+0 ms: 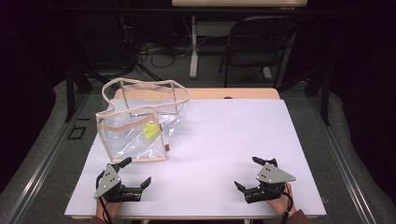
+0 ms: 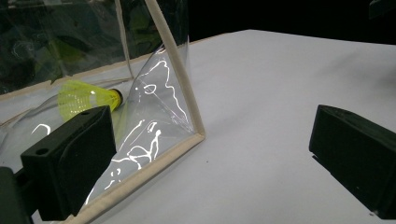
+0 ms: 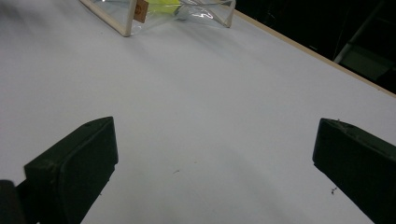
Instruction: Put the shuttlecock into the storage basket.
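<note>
A clear plastic bag with beige trim [image 1: 140,119] lies at the back left of the white table [image 1: 224,135], its mouth gaping upward. Inside it rests a yellow shuttlecock [image 1: 150,129], seen close through the plastic in the left gripper view [image 2: 86,96]. My left gripper [image 1: 137,172] sits open just in front of the bag's near corner [image 2: 198,133], nothing between its jaws. My right gripper [image 1: 247,172] rests open near the front right edge, empty. In the right gripper view the bag [image 3: 126,18] lies far ahead, with a brown tag [image 3: 140,10].
A beige table edge [image 1: 243,93] shows behind the white sheet. Beyond it stand a dark folding chair [image 1: 259,44], a white table leg [image 1: 193,46] and floor cables. Open white surface spreads between the grippers and to the bag's right.
</note>
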